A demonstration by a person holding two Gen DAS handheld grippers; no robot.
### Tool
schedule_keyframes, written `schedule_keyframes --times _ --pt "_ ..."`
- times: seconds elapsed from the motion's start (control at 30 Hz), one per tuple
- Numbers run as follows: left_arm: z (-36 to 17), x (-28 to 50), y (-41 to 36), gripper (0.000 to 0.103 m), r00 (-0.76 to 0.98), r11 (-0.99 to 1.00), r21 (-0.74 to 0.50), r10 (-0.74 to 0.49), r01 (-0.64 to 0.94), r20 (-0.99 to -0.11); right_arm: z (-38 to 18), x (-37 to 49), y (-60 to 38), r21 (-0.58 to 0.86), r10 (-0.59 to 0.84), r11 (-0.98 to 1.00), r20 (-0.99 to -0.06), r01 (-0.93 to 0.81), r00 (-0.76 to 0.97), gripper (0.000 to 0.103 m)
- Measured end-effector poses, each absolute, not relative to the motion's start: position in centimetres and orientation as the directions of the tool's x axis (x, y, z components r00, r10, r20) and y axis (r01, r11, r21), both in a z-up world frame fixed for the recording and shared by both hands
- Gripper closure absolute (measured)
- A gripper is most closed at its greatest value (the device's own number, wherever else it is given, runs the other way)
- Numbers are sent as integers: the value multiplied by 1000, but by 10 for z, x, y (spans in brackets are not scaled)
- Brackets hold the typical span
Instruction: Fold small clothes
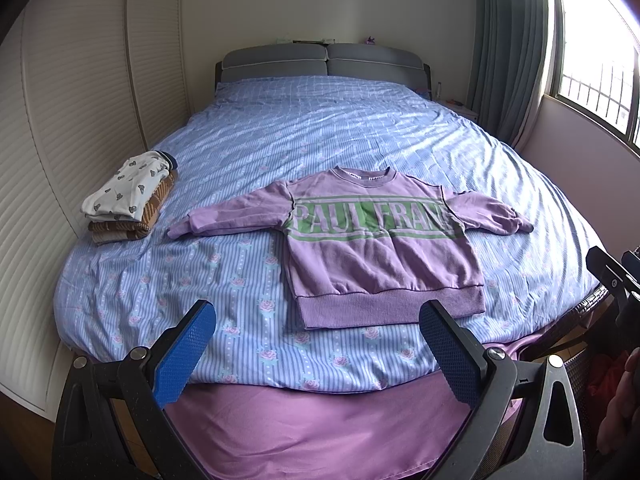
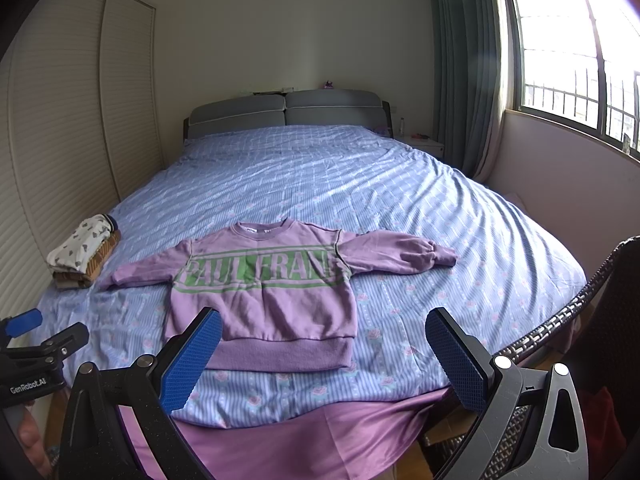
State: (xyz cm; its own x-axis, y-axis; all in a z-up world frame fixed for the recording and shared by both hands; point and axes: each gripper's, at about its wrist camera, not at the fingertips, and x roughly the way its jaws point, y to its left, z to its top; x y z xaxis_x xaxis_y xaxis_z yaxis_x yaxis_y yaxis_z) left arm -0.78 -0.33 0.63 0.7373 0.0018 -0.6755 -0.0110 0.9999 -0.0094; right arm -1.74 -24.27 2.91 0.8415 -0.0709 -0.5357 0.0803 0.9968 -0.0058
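A small purple sweatshirt [image 1: 376,248] [image 2: 272,284] with green lettering lies flat and face up on the blue striped bedspread [image 1: 320,136], sleeves spread to both sides, ribbed hem toward me. My left gripper [image 1: 318,316] hovers open just short of the hem, nothing between its blue pads [image 1: 188,352]. My right gripper [image 2: 324,322] is also open and empty, above the hem's right part and the bedspread. The left gripper's body also shows at the lower left of the right wrist view. A stack of folded clothes [image 1: 128,200] [image 2: 82,252] rests on the bed's left side.
Louvred wardrobe doors [image 1: 72,120] run along the left. A grey headboard [image 1: 324,60] is at the far end, a window [image 2: 580,60] and curtain at the right. A dark wicker chair [image 2: 560,320] stands by the bed's near right corner. A purple sheet [image 1: 312,428] hangs at the foot.
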Motion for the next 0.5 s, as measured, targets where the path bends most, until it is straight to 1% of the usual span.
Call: schedule_keyframes --times 0.5 --pt "8 -9 -3 0 738 1000 -9 1 -10 -674 31 -17 -244 -3 -69 997 -536 80 842 0"
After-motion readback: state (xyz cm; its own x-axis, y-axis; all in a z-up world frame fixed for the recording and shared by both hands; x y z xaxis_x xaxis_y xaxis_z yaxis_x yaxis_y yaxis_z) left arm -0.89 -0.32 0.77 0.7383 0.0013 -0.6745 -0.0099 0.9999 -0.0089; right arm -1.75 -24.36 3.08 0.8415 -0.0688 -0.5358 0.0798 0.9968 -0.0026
